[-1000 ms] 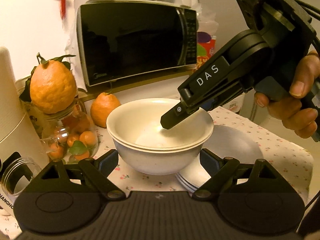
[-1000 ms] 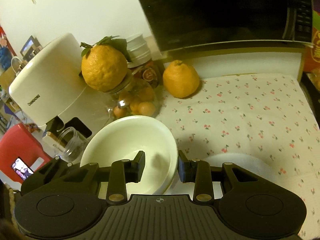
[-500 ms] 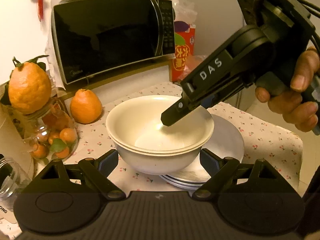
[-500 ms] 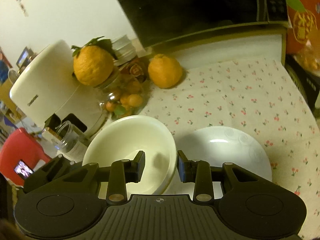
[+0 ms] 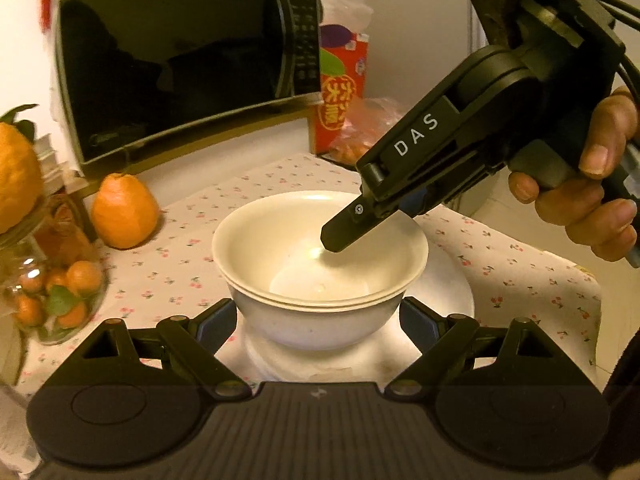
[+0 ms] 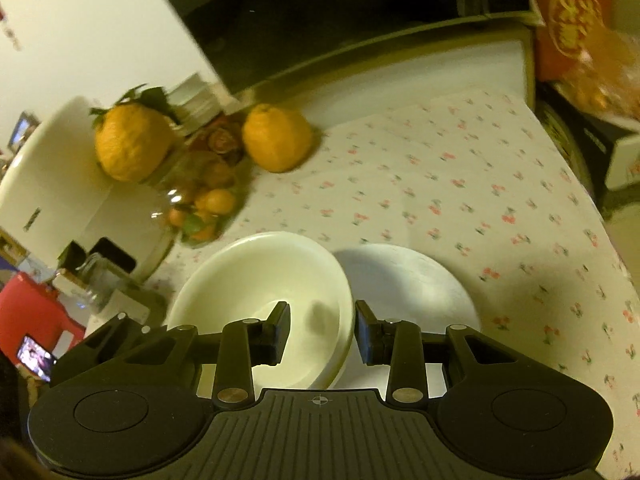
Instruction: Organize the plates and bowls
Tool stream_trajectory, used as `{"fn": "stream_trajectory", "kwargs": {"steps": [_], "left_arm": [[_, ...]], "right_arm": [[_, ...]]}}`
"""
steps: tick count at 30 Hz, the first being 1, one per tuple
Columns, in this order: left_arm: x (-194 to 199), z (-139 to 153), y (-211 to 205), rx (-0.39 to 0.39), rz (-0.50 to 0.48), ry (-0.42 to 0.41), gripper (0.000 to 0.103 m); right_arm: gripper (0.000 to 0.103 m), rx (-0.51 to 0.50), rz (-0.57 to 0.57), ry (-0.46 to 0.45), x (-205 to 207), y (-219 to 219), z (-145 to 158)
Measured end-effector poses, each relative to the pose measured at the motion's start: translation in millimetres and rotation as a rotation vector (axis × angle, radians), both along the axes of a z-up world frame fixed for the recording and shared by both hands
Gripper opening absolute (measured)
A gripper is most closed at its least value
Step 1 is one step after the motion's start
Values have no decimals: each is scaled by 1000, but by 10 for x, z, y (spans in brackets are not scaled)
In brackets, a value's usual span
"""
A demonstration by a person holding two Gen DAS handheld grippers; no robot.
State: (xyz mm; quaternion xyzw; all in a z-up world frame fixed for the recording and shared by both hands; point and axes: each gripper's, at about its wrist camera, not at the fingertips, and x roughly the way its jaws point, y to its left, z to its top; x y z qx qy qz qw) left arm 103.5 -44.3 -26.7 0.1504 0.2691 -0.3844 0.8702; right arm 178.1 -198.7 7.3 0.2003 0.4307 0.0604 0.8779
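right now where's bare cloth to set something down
Bare tablecloth runs from the loose orange to the red box, behind the plates. Crowded on the left: fruit jar, white appliance. The right gripper clamps the stacked bowls.

Plates: largely hidden beneath the bowls; count indeterminable.
Large orange: cut off at left frame edge.
Microwave: blurred, cropped at top.
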Motion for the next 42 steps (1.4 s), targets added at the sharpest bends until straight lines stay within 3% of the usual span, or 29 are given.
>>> {"fn": "stream_trajectory", "kwargs": {"steps": [16,23,27,30,34,38,42], "left_arm": [[29,-193,-247,71,-33,34,87],[42,-175,-238,60,-29,46,85],[44,-176,-245,63,-34,52,87],[53,-170,-248,69,-31,61,94],[61,-120,-238,64,-17,68,102],[80,-96,-222,62,-5,95,103],[59,-79,-194,74,-1,110,103]], "right_arm": [[34,30,-60,41,0,-285,-182],[34,45,-66,46,18,-293,-216],[35,45,-62,48,23,-287,-221],[35,58,-68,60,31,-294,-234],[51,40,-79,45,17,-304,-203],[62,44,-82,20,-26,-321,-138],[67,15,-82,-7,-107,-313,-63]]}}
